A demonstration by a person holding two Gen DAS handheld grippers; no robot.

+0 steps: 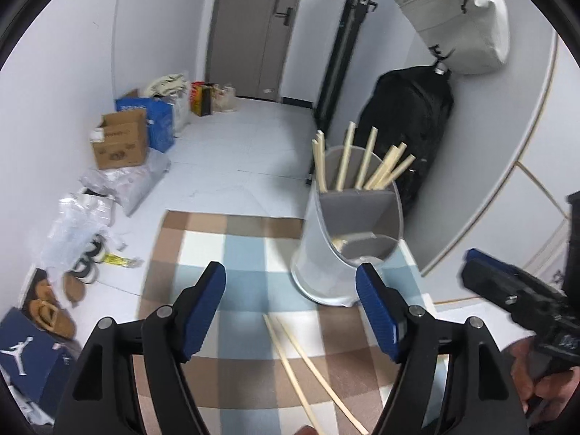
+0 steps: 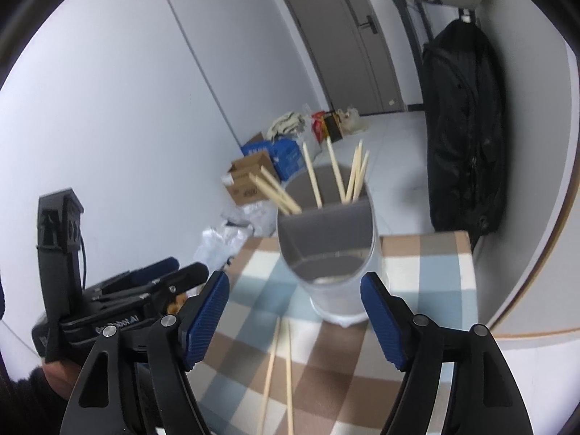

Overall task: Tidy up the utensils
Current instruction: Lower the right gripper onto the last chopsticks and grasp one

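Gaping wide and empty, left gripper and right gripper flank loose chopsticks.

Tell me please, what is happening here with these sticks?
A person holds a hand-held gripper in each hand over a checked cloth. The left hand-held gripper and right hand-held gripper are both open and empty. Two loose wooden chopsticks lie on the cloth before a grey divided plastic holder, which already holds several chopsticks.

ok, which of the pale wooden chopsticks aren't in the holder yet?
The two pale wooden chopsticks lying flat on the checked blue-and-brown cloth, just in front of the grey divided plastic holder. All the others stand upright in the holder's rear compartment.
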